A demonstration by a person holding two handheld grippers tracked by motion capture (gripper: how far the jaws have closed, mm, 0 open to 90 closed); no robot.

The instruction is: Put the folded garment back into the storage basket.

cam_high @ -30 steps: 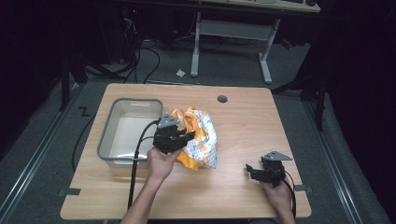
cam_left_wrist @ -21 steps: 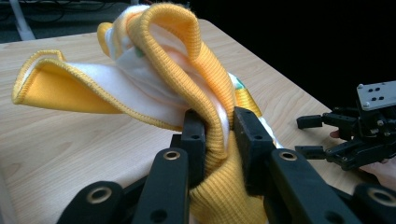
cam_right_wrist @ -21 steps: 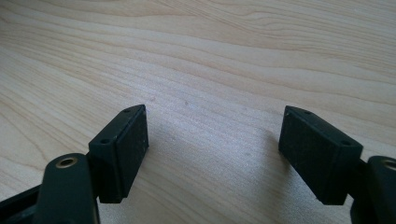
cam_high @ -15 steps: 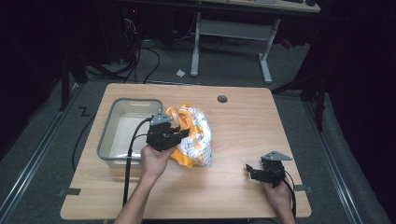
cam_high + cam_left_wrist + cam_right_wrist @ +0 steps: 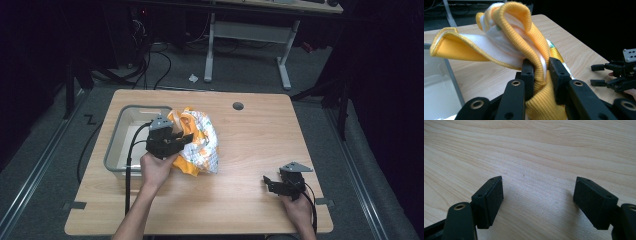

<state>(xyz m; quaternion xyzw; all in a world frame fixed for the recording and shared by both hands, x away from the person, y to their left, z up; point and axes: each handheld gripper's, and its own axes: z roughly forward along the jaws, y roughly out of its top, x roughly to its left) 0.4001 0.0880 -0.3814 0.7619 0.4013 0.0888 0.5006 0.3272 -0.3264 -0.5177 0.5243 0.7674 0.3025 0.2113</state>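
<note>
Wooden counter [image 5: 240, 145] at frame centre carried the yellow cloth [image 5: 197, 142], clamped in the left gripper [image 5: 170, 142] beside the grey tub [image 5: 116, 145], while the right gripper [image 5: 280, 186] rested open at lower right.

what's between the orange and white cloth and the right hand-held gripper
Bare wooden tabletop, seen in the high view, separates the orange and white knitted cloth from the right hand-held gripper.

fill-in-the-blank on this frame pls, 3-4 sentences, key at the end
1. The left gripper is shut on a white and ____ cloth.
2. The right gripper has its jaws ____ over bare wood.
3. In the high view, the grey bin sits to the ____ of the cloth.
4. The bin and the cloth rest on a ____ table.

Missing words: orange; open; left; wooden
</note>
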